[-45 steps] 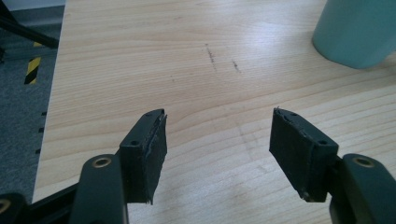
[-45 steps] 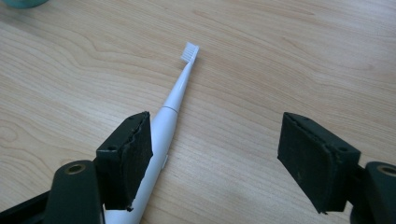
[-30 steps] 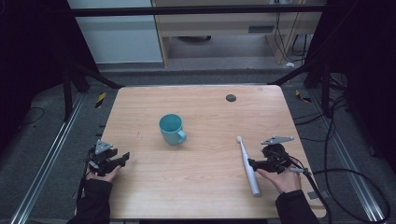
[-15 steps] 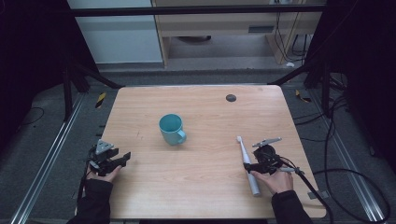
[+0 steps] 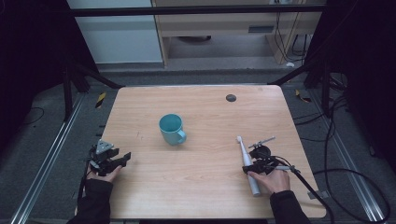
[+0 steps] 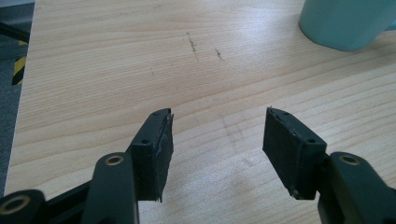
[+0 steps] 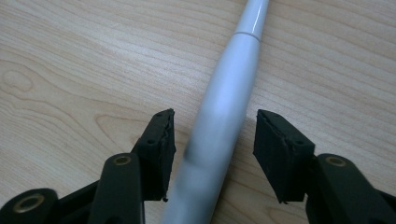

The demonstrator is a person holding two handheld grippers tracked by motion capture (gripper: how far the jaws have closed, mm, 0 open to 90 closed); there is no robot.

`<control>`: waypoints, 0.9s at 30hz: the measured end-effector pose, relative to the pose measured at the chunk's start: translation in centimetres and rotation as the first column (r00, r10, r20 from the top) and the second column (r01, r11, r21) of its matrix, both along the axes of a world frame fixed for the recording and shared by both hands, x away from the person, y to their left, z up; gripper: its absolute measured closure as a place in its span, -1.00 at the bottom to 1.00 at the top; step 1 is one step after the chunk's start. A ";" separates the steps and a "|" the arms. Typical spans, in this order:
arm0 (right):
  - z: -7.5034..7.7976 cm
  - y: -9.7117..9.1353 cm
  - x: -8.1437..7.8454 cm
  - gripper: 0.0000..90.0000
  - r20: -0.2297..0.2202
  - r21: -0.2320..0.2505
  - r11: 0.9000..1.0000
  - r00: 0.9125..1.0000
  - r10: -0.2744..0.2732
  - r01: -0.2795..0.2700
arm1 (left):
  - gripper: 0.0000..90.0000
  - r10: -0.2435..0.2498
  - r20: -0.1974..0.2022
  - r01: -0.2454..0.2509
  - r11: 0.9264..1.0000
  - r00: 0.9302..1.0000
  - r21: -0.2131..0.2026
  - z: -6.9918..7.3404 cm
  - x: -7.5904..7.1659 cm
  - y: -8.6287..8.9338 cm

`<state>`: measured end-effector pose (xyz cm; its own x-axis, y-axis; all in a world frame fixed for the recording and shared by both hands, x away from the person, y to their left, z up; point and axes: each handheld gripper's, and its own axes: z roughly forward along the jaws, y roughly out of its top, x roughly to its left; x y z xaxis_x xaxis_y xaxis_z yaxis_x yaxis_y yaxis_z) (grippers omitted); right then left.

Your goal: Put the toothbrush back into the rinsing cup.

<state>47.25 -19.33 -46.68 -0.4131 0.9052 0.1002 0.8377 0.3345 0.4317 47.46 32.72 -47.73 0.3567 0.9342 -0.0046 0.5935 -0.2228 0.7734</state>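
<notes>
The right gripper (image 5: 249,168) now sits low over the handle of the electric toothbrush (image 5: 247,164), which lies flat on the table (image 5: 196,196) near the right front, brush head pointing away from the person. 1 s ago that gripper was off to the right of the toothbrush, w/ a clear gap between them; half a sec ago it was closing in; now its jaws straddle the handle. The toothbrush itself hasn't shifted across the 3 high views.

In the right gripper view the toothbrush (image 7: 224,107) runs up between the 2 black jaws, which stand apart w/ table showing on either side of the handle, esp. on the right one. The left jaw looks just beside or maybe brushing the handle; can't tell which. So the right gripper (image 7: 212,140) is wide open around the toothbrush, nothing clamped yet.

The left gripper (image 5: 116,161) rests at the left front edge, same spot as in both earlier pics. In its own view the left gripper (image 6: 217,140) has jaws spread wide over bare wood, holding nothing, w/ the teal mug (image 6: 348,23) at the top right corner. From above, the mug (image 5: 171,129) stands upright mid-table, well apart from both grippers.

Judgement: approach is done and the grasp is about to happen. The handle sits off-center toward the left jaw, so closing could nudge or roll the round body a bit before it seats.
</notes>
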 end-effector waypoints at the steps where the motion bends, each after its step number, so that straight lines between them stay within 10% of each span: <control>1: 0.0 0.0 0.0 0.09 0.000 0.000 1.000 1.000 0.000 0.000 | -0.07 0.000 0.000 0.000 1.000 1.000 0.000 0.0 0.0 0.0; 27: -0.4 0.4 0.6 0.46 -0.055 -0.028 0.999 0.998 0.035 -0.036 | -0.07 -0.002 -0.004 0.002 1.000 1.000 -0.007 -0.1 0.0 0.0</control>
<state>47.84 -18.98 -47.11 -0.4398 0.8928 0.0977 0.8469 0.3761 0.3759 47.46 32.70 -47.80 0.3584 0.9335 -0.0121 0.5959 -0.2188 0.7727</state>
